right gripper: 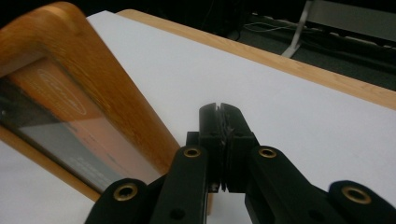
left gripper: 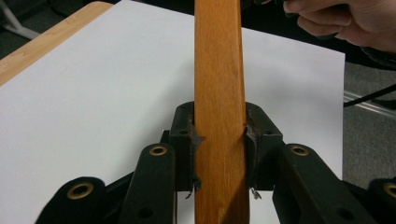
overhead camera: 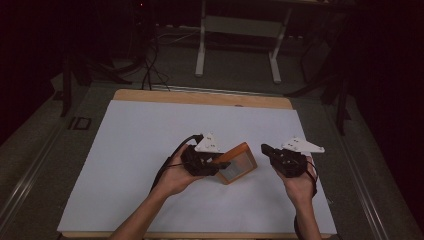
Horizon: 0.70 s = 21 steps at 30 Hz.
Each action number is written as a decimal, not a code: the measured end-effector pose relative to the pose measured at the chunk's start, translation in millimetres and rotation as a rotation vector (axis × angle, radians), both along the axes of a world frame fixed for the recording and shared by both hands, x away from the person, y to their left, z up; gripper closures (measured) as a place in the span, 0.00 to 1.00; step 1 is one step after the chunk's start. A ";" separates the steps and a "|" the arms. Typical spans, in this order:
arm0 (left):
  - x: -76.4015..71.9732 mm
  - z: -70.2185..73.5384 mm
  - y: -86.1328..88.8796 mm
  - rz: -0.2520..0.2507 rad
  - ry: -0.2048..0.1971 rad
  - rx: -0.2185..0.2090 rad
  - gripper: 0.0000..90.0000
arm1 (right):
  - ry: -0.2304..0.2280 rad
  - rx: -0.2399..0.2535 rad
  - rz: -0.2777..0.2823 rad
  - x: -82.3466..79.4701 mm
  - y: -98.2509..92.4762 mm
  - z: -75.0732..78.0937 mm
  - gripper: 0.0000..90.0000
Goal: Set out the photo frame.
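Left gripper [overhead camera: 220, 165] of ours is clamped on the frame [overhead camera: 239, 162]: in the left gripper view its two pads [left gripper: 195, 149] press on either side of the frame's wooden edge [left gripper: 219, 107], which rises straight up between the jaws. From the high view we see the frame as a small orange-brown wooden rectangle with a pale glass pane, tilted, held over the white sheet [overhead camera: 140, 150] a little toward the near edge and roughly midway between the left and right edges. Whether any corner of it touches the sheet, we cannot tell. Our left hand [overhead camera: 175, 175] wraps the gripper body from below, and the grey three-cornered plate sits on top of it.

Right gripper [overhead camera: 266, 149] of ours holds nothing. In the right gripper view its jaws stand pressed together, with only a thin slit between the pads [right gripper: 219, 140]. It sits just beside the frame's right side, apart from it, over the sheet near the right edge. From that view the frame [right gripper: 93, 93] leans at the left, its rounded wooden corner high and the pane reflecting a dull grey. Our right hand [overhead camera: 300, 180] grips the gripper body, its cable trailing along the wrist.

The sheet lies on a wooden table [overhead camera: 200, 96] whose bare far edge shows as a light-brown strip beyond the sheet.
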<state>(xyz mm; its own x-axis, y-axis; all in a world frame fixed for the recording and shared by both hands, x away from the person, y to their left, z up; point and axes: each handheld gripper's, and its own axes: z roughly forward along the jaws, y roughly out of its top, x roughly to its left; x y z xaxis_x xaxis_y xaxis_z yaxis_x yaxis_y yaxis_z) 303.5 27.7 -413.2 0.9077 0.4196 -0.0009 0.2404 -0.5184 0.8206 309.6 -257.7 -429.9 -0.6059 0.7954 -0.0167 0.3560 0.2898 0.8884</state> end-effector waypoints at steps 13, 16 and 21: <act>7.0 8.5 6.2 -0.059 0.007 0.042 0.77 | 0.044 -0.028 0.190 -1.3 8.5 -3.2 0.67; 9.0 7.9 7.9 -0.063 0.012 0.034 0.76 | 0.051 -0.040 0.243 -2.9 11.6 -4.2 0.61; 10.9 6.7 9.3 -0.095 0.010 0.026 0.76 | 0.073 -0.054 0.337 -2.8 18.8 -6.3 0.48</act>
<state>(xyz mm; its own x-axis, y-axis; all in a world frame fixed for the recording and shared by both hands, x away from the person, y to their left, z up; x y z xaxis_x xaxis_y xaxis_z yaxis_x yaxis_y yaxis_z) 314.4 37.1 -406.5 0.9433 0.3319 -0.0001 0.1972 -0.5603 0.8045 306.8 -239.0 -436.3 -0.8352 0.5499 0.0001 0.2946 0.4474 0.8444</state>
